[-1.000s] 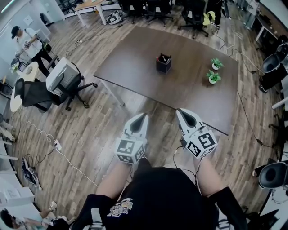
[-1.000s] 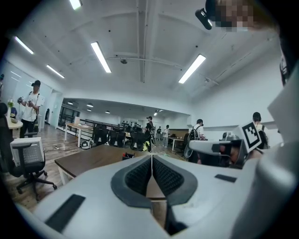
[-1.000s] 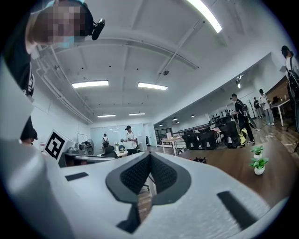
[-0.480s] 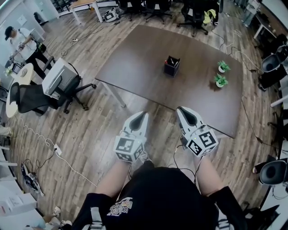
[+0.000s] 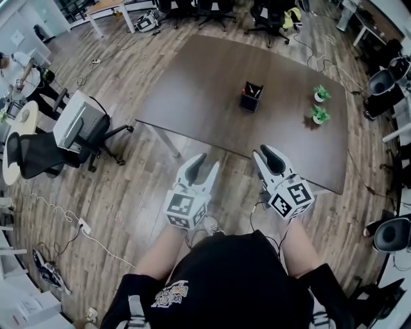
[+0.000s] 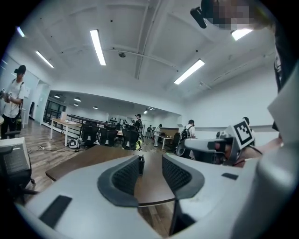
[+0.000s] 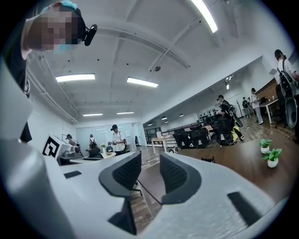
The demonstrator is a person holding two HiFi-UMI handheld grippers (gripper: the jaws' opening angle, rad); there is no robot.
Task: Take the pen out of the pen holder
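Observation:
A black pen holder (image 5: 251, 96) with pens in it stands near the middle of the brown table (image 5: 192, 90). Both grippers hover over the wooden floor, short of the table's near edge. The jaws of my left gripper (image 5: 207, 162) are opening with nothing between them. My right gripper (image 5: 263, 153) is also opening and empty. In the left gripper view the pen holder (image 6: 141, 165) shows far off through the gap of that gripper (image 6: 150, 168). In the right gripper view the holder (image 7: 208, 160) sits to the right of that gripper (image 7: 150, 170).
Two small potted plants (image 5: 322, 94) (image 5: 319, 115) stand on the table to the right of the holder. A black office chair (image 5: 45, 151) and a grey box (image 5: 80, 119) stand at the left. Cables (image 5: 83, 228) lie on the floor. Black chairs (image 5: 273, 13) line the far side.
Both grippers have gone from shut to parted jaws. The grippers and the camera have moved closer to the table, whose near edge now lies just ahead of the jaws.

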